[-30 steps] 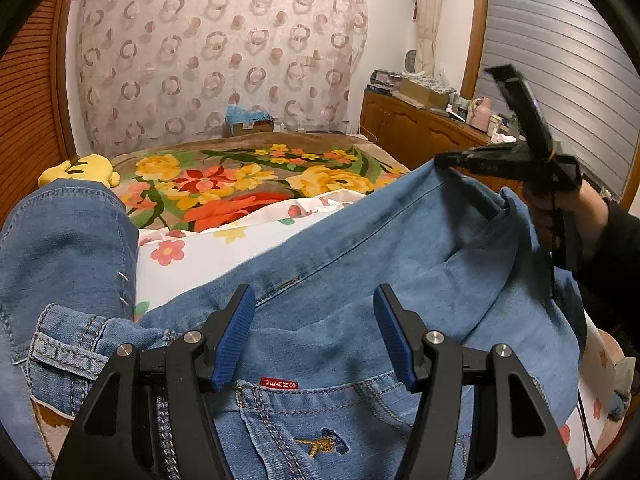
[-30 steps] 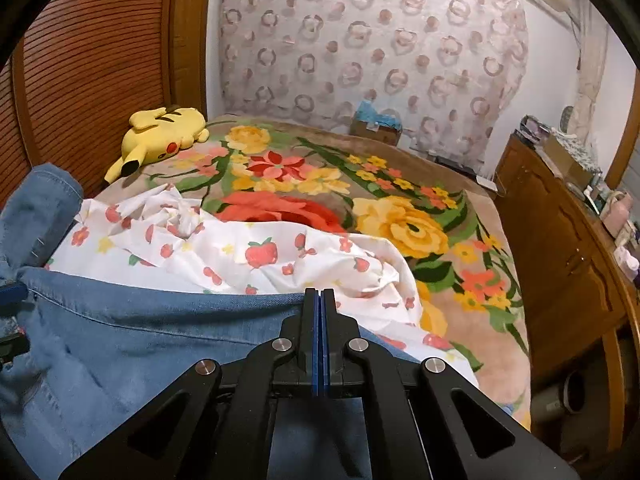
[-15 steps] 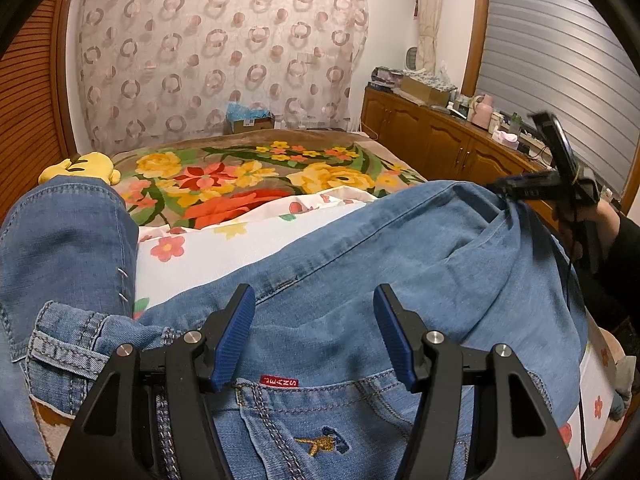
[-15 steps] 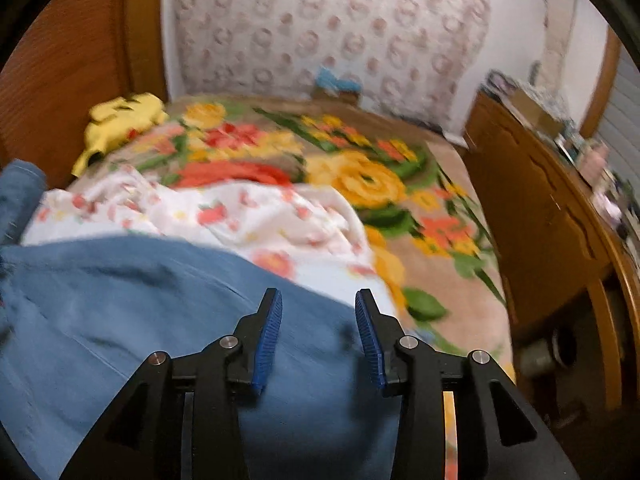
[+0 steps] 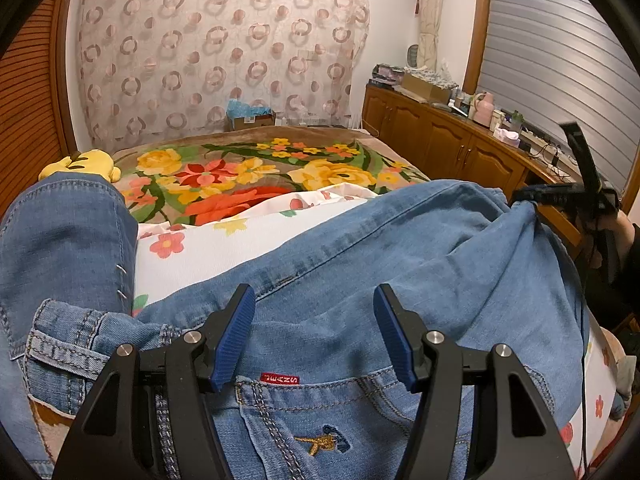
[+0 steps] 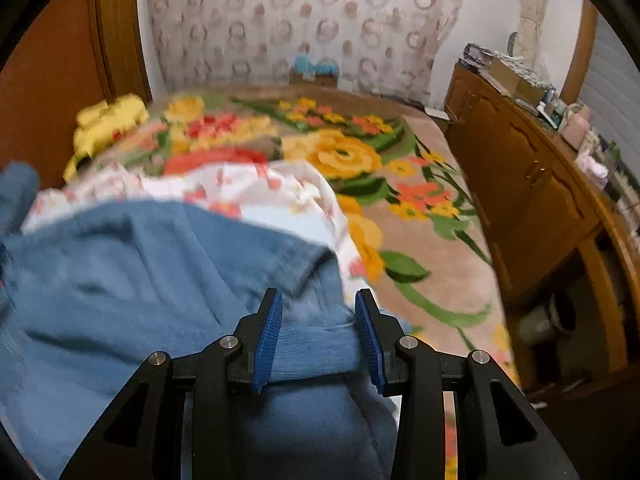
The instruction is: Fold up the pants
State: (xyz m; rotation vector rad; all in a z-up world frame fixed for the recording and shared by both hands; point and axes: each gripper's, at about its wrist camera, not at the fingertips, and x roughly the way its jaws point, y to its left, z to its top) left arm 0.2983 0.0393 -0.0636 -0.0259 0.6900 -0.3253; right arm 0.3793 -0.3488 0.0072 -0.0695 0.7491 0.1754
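Jeans: blue denim pants (image 5: 360, 264) spread across the lower half of the left wrist view, waistband and back pocket at the bottom centre, one leg running up the left edge; in the right wrist view, which is blurred, they fill the lower left.
Left claw: left gripper (image 5: 314, 334) at the bottom centre of its view, jaws apart, above the denim near the red waistband tag (image 5: 279, 379); nothing pinched between the blue pads.
Right claw: right gripper (image 6: 318, 338) at the bottom centre of its view, jaws have just been opening and stand apart; a fold of denim lies between the pads, not pressed by them. In the left wrist view it sits at the right edge, at the raised corner of the jeans, held by a hand (image 5: 612, 226) in a dark sleeve.
Under the jeans: white flowered sheet (image 5: 208, 248) on a floral blanket (image 5: 248, 172).
Upper left: yellow plush toy (image 5: 80, 162).
Right side: wooden cabinet (image 5: 448, 148).
Back wall: ring-patterned curtain (image 5: 216, 48).
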